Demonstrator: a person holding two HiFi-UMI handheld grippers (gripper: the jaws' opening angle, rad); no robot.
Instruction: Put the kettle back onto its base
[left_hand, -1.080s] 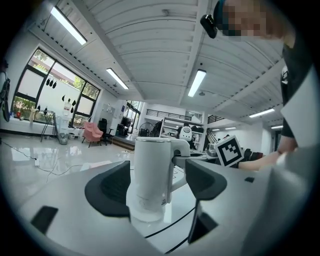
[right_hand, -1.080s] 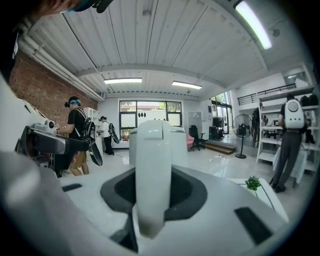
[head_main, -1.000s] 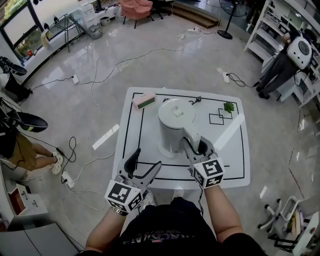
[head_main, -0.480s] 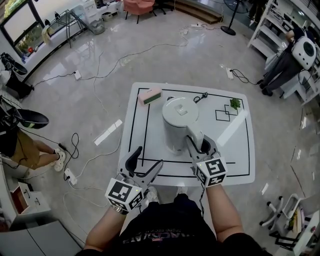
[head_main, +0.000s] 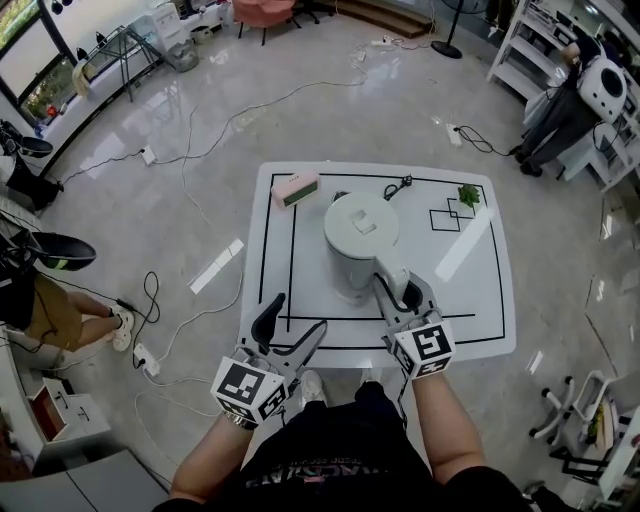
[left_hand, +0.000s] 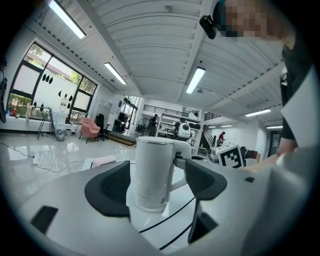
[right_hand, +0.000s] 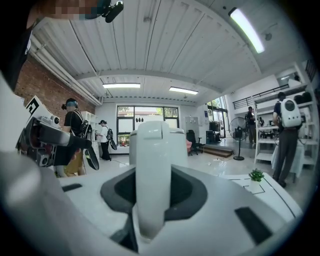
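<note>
Only my view has drifted. The worktop (head_main: 470, 300) and the kettle (head_main: 360, 225) ahead of my right hand-held gripper (head_main: 400, 292) now sit slightly higher and further right in the head view than a second ago.

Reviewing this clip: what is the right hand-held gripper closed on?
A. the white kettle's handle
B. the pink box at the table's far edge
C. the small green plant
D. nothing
A: in the right gripper view, the right hand-held gripper has its jaws pressed on both sides of the handle of the white plastic electric kettle.
</note>
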